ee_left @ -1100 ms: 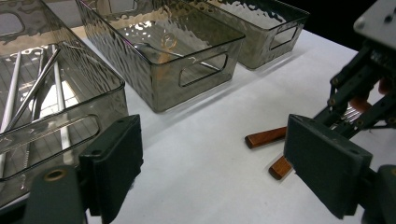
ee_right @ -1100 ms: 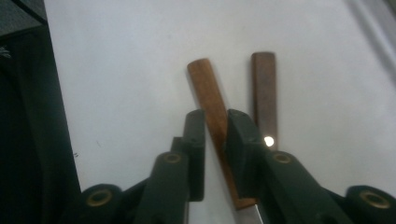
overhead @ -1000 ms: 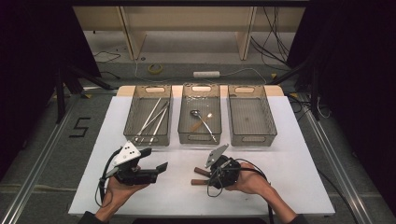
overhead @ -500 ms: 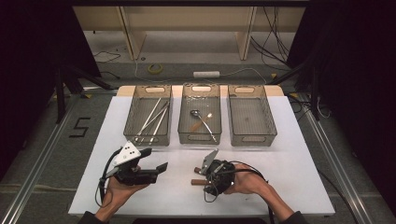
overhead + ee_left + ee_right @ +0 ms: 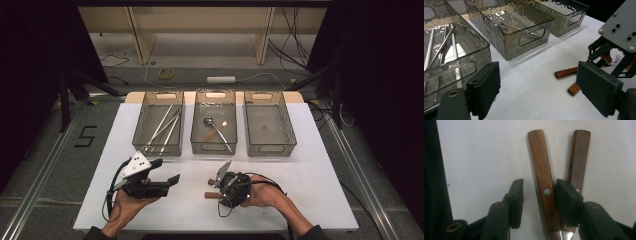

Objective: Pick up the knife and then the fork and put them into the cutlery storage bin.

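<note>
Two forks with wooden handles (image 5: 210, 183) lie side by side on the white table (image 5: 310, 170) at the front centre. My right gripper (image 5: 216, 189) points left over them. In the right gripper view its jaws (image 5: 540, 195) straddle the left handle (image 5: 541, 165), with the right pad between that one and the other handle (image 5: 580, 152). The jaws have just been closing, but a gap remains at the left pad. My left gripper (image 5: 167, 171) is held open above the front left with nothing between its jaws (image 5: 539, 85). From there the handles (image 5: 565, 72) and fork tines (image 5: 615, 58) are visible.
Three clear grey bins stand in a row across the table's far half. The left bin (image 5: 141, 120) holds several metal rods (image 5: 165, 127), the middle bin (image 5: 215, 148) holds spoons (image 5: 212, 123), and the right bin (image 5: 270, 130) has nothing in it. Cables lie on the floor beyond.
The right gripper has edged slightly left and nearer to the person, over the wooden handles. The left gripper has kept still.
</note>
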The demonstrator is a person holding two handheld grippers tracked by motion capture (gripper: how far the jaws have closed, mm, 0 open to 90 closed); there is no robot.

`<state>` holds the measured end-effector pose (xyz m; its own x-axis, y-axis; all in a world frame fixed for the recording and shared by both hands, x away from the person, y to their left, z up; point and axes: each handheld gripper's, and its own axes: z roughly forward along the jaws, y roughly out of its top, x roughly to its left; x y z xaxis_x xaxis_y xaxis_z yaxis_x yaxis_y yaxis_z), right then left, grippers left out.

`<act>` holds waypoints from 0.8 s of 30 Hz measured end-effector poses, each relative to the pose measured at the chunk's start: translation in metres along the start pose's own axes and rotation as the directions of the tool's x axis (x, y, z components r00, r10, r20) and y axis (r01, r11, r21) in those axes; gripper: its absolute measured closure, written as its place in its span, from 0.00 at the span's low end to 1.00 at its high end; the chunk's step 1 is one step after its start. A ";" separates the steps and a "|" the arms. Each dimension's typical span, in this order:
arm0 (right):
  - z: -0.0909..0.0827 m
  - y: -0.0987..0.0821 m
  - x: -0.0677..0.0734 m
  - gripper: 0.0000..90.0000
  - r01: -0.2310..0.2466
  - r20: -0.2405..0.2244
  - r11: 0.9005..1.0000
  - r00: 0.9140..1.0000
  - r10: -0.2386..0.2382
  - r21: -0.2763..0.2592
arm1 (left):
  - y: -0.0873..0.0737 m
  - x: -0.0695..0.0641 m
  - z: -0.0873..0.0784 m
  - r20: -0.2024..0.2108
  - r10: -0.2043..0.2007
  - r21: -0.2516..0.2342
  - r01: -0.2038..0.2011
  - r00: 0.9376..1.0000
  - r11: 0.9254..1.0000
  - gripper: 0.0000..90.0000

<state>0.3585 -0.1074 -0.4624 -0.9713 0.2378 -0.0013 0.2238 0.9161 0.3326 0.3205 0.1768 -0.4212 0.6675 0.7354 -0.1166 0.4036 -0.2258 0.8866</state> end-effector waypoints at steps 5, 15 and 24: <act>-0.001 -0.001 -0.003 0.73 0.007 0.000 1.000 1.000 -0.007 0.013 | 0.000 0.000 0.000 0.000 0.000 0.000 0.000 1.000 1.000 0.21; -0.001 -0.001 -0.004 0.80 0.038 0.005 0.999 0.999 -0.039 0.019 | 0.000 0.000 0.000 0.000 0.002 0.001 -0.002 1.000 1.000 0.21; -0.002 0.001 -0.002 0.85 0.101 -0.002 0.994 0.995 -0.101 0.028 | 0.000 0.000 0.000 -0.001 0.002 0.001 -0.002 1.000 1.000 0.21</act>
<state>0.3607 -0.1078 -0.4606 -0.9891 0.1433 -0.0334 0.1265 0.9442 0.3040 0.3208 0.1768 -0.4214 0.6677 0.7355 -0.1147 0.4028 -0.2274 0.8866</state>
